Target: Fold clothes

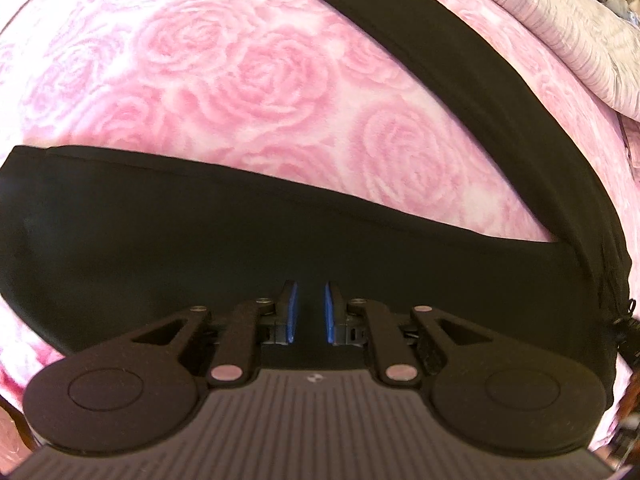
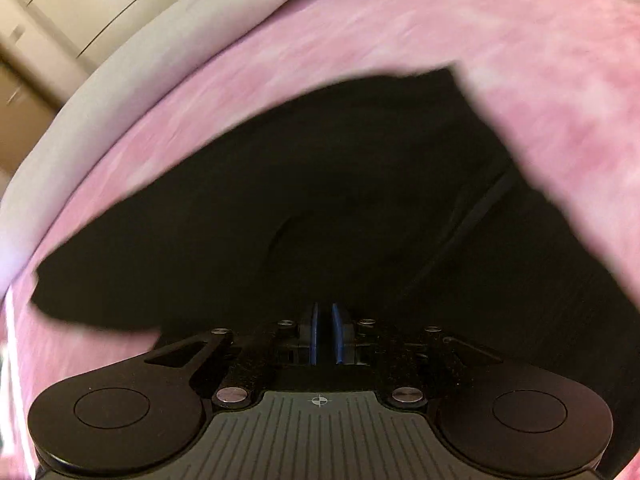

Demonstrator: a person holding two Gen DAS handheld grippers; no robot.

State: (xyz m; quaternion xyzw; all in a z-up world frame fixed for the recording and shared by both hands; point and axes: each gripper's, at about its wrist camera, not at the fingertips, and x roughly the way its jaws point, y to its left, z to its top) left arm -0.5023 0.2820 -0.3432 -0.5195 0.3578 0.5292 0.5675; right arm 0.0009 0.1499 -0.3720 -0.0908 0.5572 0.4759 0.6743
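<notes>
A black garment point(image 1: 168, 232) lies spread on a pink blanket point(image 1: 248, 80) with a rose pattern. In the left wrist view one broad dark piece runs across in front of the left gripper point(image 1: 311, 312), and a second long strip reaches away to the upper right, the two meeting at the right edge. The left gripper's blue-padded jaws stand a little apart over the cloth, with only dark fabric showing in the gap; I cannot tell whether they pinch it. A pale striped quilt point(image 1: 568, 32) lies beyond the blanket. In the right wrist view, which is blurred, the right gripper point(image 2: 325, 330) sits low over the same black cloth, its jaws nearly together with a thin gap; whether cloth is caught there I cannot tell.
</notes>
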